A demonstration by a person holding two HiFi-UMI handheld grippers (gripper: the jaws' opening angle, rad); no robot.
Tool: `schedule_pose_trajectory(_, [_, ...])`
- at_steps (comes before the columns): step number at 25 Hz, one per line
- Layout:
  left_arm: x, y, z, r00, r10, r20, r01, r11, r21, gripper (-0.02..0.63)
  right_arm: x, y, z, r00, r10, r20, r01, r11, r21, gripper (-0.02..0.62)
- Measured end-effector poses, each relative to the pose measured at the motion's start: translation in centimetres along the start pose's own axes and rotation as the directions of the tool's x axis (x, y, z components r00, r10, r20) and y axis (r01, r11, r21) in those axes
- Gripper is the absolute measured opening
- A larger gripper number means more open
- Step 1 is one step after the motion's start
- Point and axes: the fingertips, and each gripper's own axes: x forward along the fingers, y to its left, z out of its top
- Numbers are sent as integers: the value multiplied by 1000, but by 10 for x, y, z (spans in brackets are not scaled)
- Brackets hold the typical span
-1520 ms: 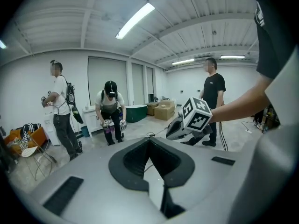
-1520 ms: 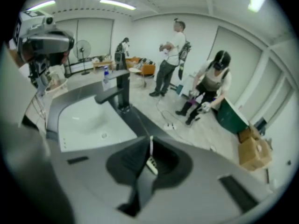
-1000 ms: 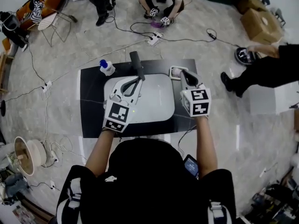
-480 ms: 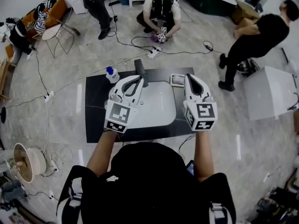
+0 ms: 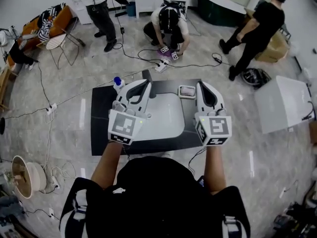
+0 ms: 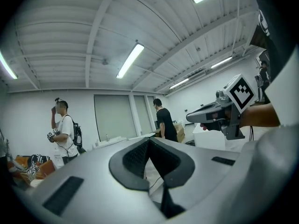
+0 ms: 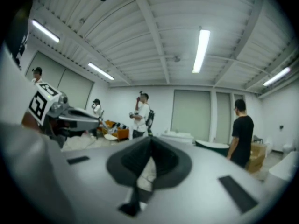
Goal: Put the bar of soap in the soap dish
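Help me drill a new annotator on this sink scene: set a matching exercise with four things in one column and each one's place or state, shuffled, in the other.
Column one
1. soap dish
2. blue-capped bottle
3. faucet
4. right gripper

Column two
A. jaws together, nothing between them
B. far left corner of the black counter
C. on the counter beside the white basin's far right corner
D. dark, at the basin's far edge

Pairs: 1-C, 2-B, 3-D, 4-A
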Motion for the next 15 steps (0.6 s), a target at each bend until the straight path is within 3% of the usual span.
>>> schedule_pose_trajectory(15, [-14,3,11,999,20,37,-20,1000,7,25,-6,20,8,1000,20,20,-20,1000,-9,34])
